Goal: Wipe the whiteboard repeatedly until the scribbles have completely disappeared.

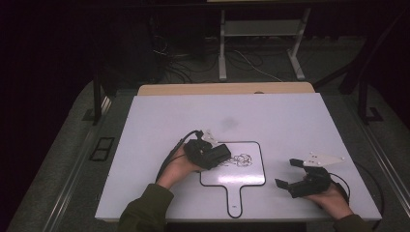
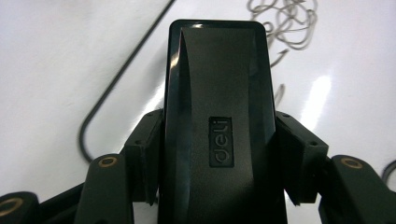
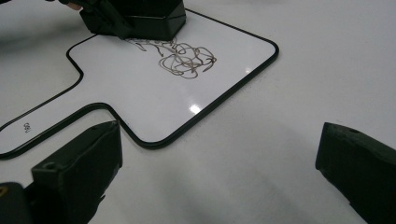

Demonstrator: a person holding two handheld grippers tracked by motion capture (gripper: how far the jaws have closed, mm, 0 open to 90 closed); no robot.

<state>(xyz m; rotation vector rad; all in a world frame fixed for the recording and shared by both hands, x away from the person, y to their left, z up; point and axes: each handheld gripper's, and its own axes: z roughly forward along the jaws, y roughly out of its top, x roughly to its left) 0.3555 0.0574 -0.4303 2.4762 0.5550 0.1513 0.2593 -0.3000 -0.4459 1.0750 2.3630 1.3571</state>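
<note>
A small paddle-shaped whiteboard [image 1: 241, 176] with a black rim lies on the white table, its handle toward me. Dark scribbles [image 1: 240, 160] cover its upper middle. My left gripper [image 1: 208, 154] is shut on a black eraser [image 1: 218, 153] that rests on the board's upper left, just left of the scribbles. In the left gripper view the eraser [image 2: 219, 116], marked "deli", sits between the jaws with the scribbles [image 2: 285, 23] just beyond it. My right gripper [image 1: 286, 172] stands open to the right of the board, nothing between its jaws. The right gripper view looks across the board [image 3: 154, 102] at the scribbles [image 3: 184, 58] and the eraser [image 3: 149, 14].
The white table top [image 1: 290, 121] is bare around the board, with a wooden edge [image 1: 227, 89] at its far side. Beyond it are a metal frame [image 1: 222, 48] and cables on the floor. Each gripper trails a black cable.
</note>
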